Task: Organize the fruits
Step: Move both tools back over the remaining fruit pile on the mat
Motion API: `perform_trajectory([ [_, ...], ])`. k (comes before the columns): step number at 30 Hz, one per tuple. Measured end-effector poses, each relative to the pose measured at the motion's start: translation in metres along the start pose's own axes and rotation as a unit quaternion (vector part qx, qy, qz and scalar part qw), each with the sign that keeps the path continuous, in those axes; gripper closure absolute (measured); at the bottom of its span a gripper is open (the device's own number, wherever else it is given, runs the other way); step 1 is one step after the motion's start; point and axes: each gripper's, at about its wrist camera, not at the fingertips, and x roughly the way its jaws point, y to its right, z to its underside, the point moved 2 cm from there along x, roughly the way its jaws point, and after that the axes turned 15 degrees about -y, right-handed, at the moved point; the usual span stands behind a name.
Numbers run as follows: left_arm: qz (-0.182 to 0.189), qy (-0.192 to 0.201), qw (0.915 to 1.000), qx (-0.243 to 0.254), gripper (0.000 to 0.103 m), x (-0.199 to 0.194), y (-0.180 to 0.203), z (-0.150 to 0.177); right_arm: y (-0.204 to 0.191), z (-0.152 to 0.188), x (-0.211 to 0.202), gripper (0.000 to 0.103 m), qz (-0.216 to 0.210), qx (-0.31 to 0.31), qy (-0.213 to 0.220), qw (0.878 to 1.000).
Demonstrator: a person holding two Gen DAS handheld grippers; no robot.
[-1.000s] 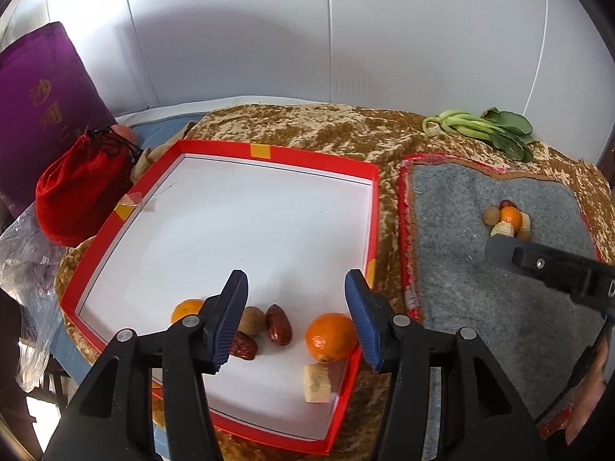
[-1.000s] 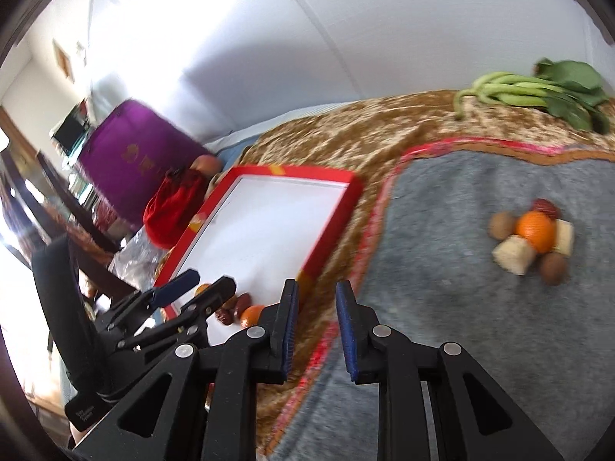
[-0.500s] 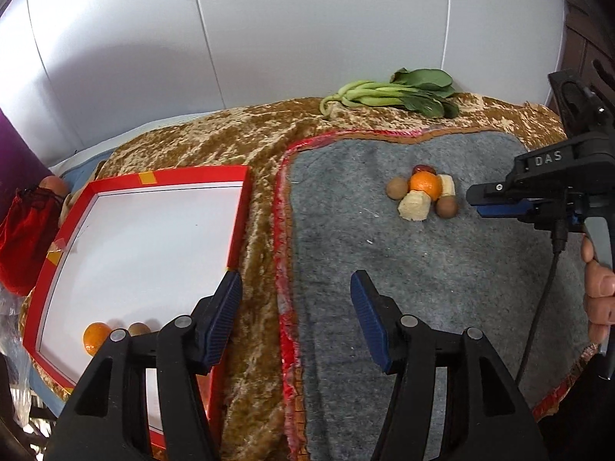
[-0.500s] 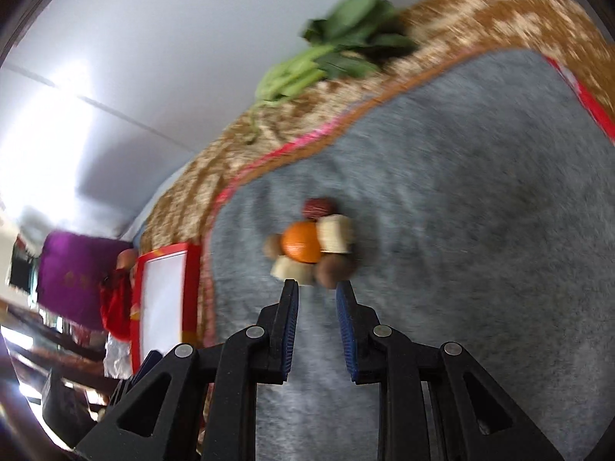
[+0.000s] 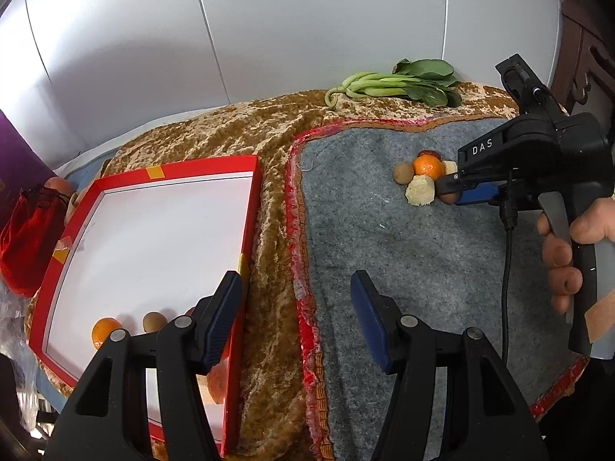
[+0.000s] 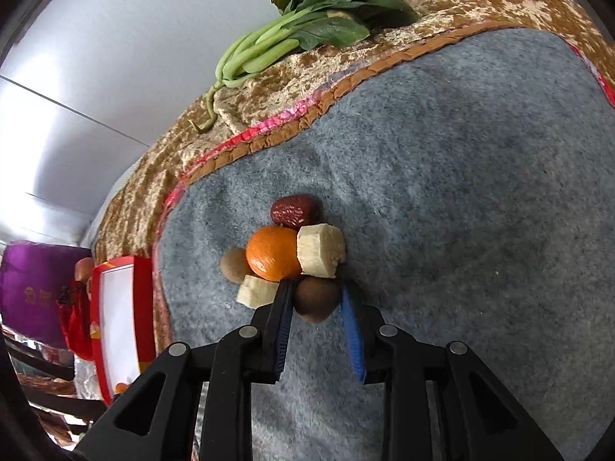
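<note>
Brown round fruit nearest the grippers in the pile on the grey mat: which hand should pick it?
Right. The right gripper already straddles the brown round fruit, jaws open. The left gripper hangs open near the red tray.

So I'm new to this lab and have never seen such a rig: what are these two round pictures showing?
Each is a fisheye camera on a hand-held gripper, looking along its jaws. A person's hand squeezes the right gripper; its jaws straddle a brown round fruit in a small pile on the grey mat, beside an orange and banana pieces. The left gripper is open, holding nothing, over the cloth by the red tray, which holds some fruit.
</note>
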Motion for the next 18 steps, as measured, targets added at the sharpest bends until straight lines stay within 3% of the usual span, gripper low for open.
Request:
perform_trajectory([
  [4, 0.038, -0.001, 0.9993, 0.003, 0.045, 0.000, 0.007, -0.010, 0.005, 0.003, -0.008, 0.078, -0.009, 0.009, -0.003, 1.000],
  [8, 0.083, -0.003, 0.9965, 0.014, 0.045, 0.003, 0.027, -0.033, 0.024, 0.008, -0.030, 0.078, -0.058, 0.036, -0.007, 0.998],
  [12, 0.115, -0.013, 0.9925, 0.039, 0.045, 0.012, 0.059, -0.054, 0.044, 0.010, -0.063, 0.078, -0.088, 0.053, 0.019, 0.995],
  [18, 0.127, -0.040, 0.9905, 0.034, 0.045, 0.040, 0.085, -0.077, 0.058, 0.010, -0.089, 0.078, -0.113, 0.065, 0.041, 0.991],
])
